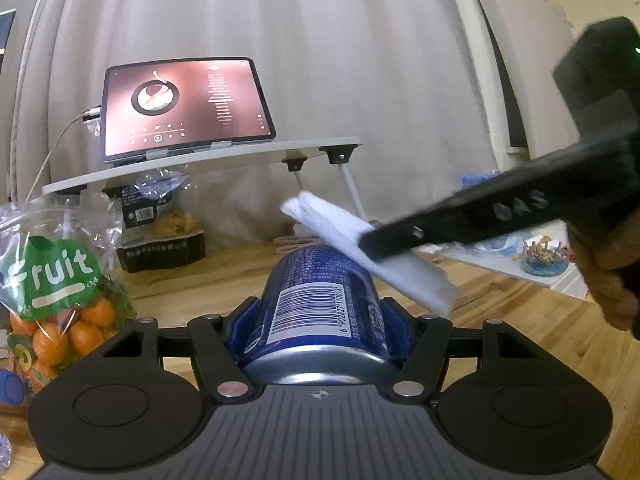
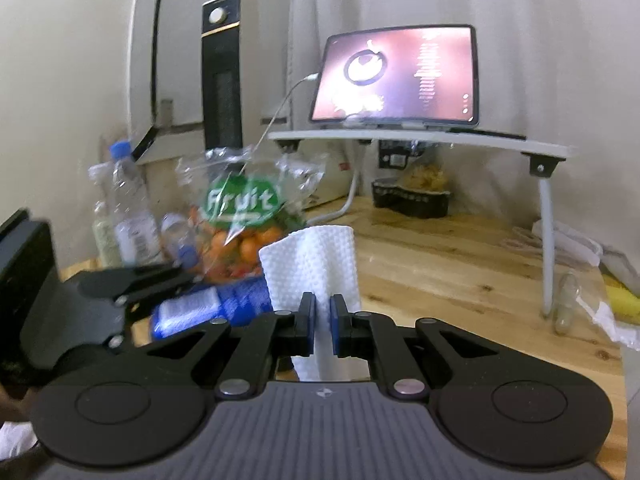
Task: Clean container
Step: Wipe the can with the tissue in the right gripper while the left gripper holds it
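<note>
Sideways, the blue aluminium drink can point(image 1: 320, 300) sits clamped in the left gripper point(image 1: 320, 320) jaws; right gripper point(image 2: 322, 324) jaws pinch a folded white paper towel point(image 2: 312, 264) against the can's side.

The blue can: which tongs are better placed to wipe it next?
The right tongs: they pinch the white paper towel above the blue can, while the left tongs hold it.

Pale curtains point(image 1: 280, 40) hang behind a small white folding table point(image 2: 420, 138) on wooden floor point(image 2: 460, 272).
</note>
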Available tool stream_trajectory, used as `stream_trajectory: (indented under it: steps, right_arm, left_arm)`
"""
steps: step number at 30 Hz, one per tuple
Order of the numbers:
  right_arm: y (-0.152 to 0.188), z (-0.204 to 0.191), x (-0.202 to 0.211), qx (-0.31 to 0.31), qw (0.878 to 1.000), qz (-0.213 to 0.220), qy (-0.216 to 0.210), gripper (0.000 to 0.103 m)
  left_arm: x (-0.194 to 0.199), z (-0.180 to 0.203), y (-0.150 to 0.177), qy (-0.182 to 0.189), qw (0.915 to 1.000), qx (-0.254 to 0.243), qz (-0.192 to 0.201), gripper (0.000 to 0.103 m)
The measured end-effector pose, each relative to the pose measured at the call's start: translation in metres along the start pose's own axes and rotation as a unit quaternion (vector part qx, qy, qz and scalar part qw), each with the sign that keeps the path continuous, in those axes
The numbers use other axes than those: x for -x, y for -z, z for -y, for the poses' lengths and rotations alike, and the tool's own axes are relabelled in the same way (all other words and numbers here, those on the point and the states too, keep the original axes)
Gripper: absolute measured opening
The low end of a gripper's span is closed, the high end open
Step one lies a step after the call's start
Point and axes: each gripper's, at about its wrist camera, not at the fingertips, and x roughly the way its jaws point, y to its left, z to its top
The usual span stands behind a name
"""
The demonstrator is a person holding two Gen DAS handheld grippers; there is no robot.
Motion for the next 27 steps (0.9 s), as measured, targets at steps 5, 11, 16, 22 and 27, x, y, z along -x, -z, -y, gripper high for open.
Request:
stream_trajectory:
  steps: [5,11,16,22,27]
  right_arm:
    - [-0.012,-0.005,-0.01,0.002,1.0,0.011,-0.018,0.011]
    - [-0.013,-0.031,-0.012,0.019,0.996,-0.002,-0.089,0.013]
    - [-0.007,-0.045,0.007,0.03,0.992,-0.011,-0.121,0.013]
    - [-0.007,-0.017,0.009,0.017,0.998,-0.011,-0.06,0.013]
    - [-0.02,-0.001,-0.011,0.007,0.999,-0.007,-0.031,0.013]
  left_arm:
    - [0.001,0.005,0.0,-0.001,0.9999,-0.013,0.0,0.067]
    - [-0.001,0.004,0.0,0.004,0.9999,-0.01,-0.006,0.067]
    - [-0.001,0.006,0.001,0.006,0.9998,-0.017,-0.005,0.067]
    - [0.0,0.006,0.001,0.007,0.9998,-0.016,-0.003,0.067]
    - [0.0,0.015,0.0,0.006,0.999,-0.044,-0.003,0.067]
